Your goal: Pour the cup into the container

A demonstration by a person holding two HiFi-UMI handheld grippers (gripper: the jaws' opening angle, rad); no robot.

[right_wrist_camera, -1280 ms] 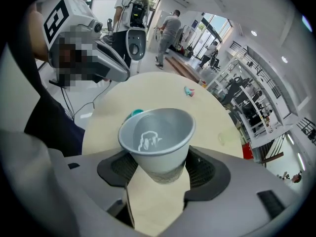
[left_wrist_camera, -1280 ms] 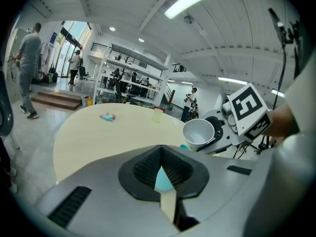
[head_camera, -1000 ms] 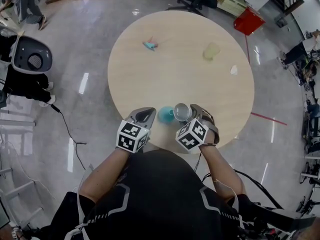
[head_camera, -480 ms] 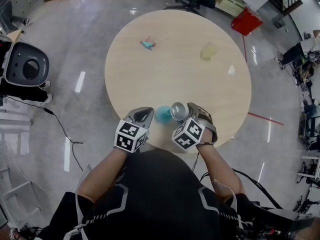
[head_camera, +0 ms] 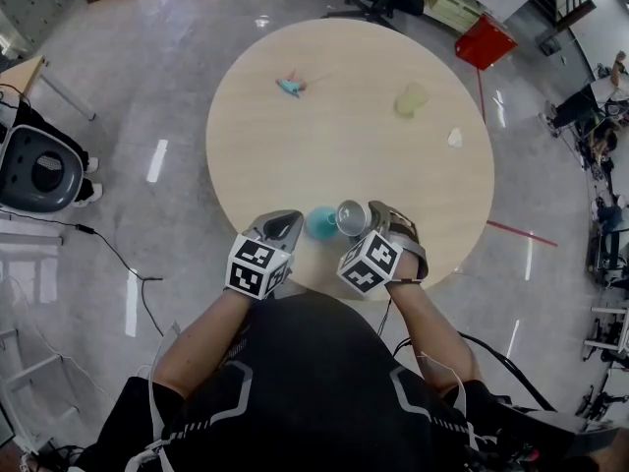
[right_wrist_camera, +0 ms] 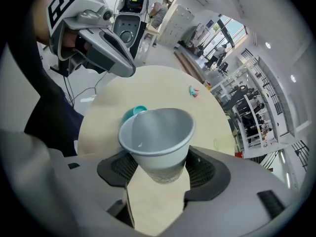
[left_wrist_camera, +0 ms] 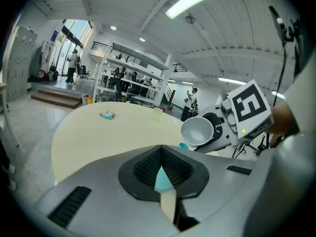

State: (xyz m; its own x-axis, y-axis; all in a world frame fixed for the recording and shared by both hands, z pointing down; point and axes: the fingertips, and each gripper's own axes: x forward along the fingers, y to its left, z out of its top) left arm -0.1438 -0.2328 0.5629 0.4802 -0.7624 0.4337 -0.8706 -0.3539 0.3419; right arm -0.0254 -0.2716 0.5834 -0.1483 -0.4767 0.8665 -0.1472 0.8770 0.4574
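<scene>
Between the wide-set jaws of the right hand-held gripper (right_wrist_camera: 158,174): gripped a pale cup (right_wrist_camera: 157,132) by its lower wall, tipped mouth-forward and down. Spotted the teal container (right_wrist_camera: 132,112) just past the cup's low lip, down on the desk (head_camera: 344,136), close below and ahead of those jaws. Looked much smaller than the cup's mouth, that container.

Over on the container's other side, found the left hand-held gripper (head_camera: 283,227) closed tight on nothing, parked just beside the container. Could not tell whether it touched the container.

Read as the pour itself, cup already leaning. Could not make out whether anything was left inside the cup; showed only a pale, bare-looking wall.

Called for a slow wrist roll here, not a flick. Needed the low point of the lip held right over the container's opening, not over its near rim. Wanted an even squeeze too, since a thin cup wall probably buckles under a hard one and slips under a loose one. Risked a spill onto the desk with any drift short of so small a target. Risked a knocked container as well, with the lip dipped too low.
</scene>
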